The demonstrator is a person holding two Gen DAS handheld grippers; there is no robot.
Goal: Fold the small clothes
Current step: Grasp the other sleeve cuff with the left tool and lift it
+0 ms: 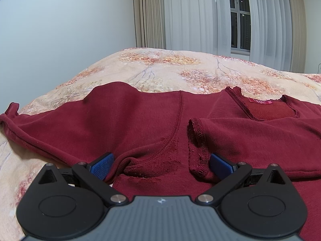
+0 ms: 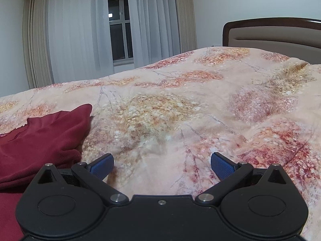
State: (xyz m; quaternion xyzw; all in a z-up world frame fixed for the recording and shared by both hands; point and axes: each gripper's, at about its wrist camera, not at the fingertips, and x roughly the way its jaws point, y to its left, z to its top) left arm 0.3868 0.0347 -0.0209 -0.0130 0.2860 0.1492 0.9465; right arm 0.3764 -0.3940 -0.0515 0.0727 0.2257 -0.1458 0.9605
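A bedroom, and the whole stage is a bed under a peach floral bedspread, with pale pleated curtains parted round a dark window at the far side. The padded headboard rises at the far right in the right wrist view.

Everything is placed here from the dark red top. It lies spread on the bedspread, neckline up toward the curtains, its red label showing inside the collar. One sleeve is folded across the body, its stitched cuff lying over the middle of the fabric. The far left end of the top trails off toward the bed's edge in a thin twisted strip.

The left gripper sits right over the near part of the top, its blue pads spread wide. A bunched ridge of fabric and the cuff lie between them, but the pads are well apart and clamp nothing: released.

The right gripper is off to the right of the top, low over bare bedspread. Its pads are spread wide too, with only floral print between them. In its view the top's edge lies just to the left, rumpled, beside the left blue finger but not between the two.
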